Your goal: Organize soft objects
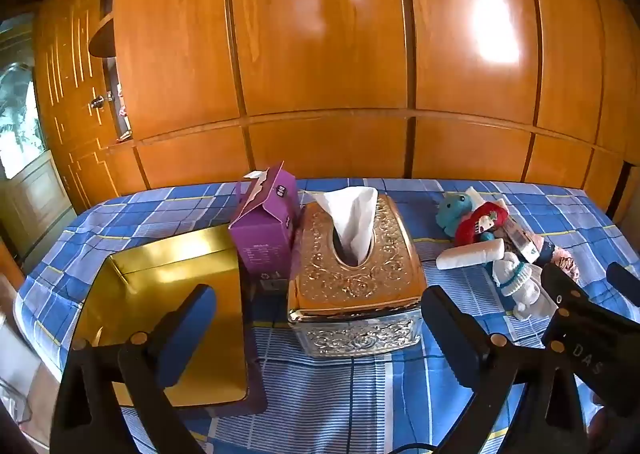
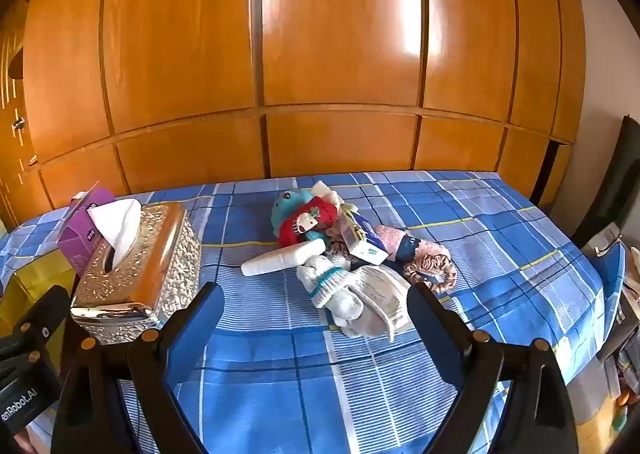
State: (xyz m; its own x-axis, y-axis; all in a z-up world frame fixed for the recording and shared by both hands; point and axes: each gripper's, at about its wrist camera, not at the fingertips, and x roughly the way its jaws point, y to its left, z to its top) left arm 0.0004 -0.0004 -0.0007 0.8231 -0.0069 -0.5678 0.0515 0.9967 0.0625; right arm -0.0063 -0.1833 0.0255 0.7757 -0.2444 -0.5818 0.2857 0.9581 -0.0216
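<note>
While both the left gripper (image 1: 318, 318) and right gripper (image 2: 316, 314) hover spread and empty, a pile of soft toys (image 2: 348, 254), possibly with socks, lies beside the tissue box (image 1: 356, 274).

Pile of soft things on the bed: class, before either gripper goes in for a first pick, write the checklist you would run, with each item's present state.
1. Right gripper open and empty: ok, fingers spread wide.
2. Left gripper open and empty: ok.
3. Right gripper lined up with the pile: ok, the white sock lies nearest between its fingers.
4. Items separable: not ok, the sock, red plush, white roll and pink scrunchie overlap.
5. Receiving container ready: cannot tell; a gold tray sits left of the tissue box, its purpose unclear.
6. Path clear of the tissue box: ok, it stands apart from the pile.
</note>
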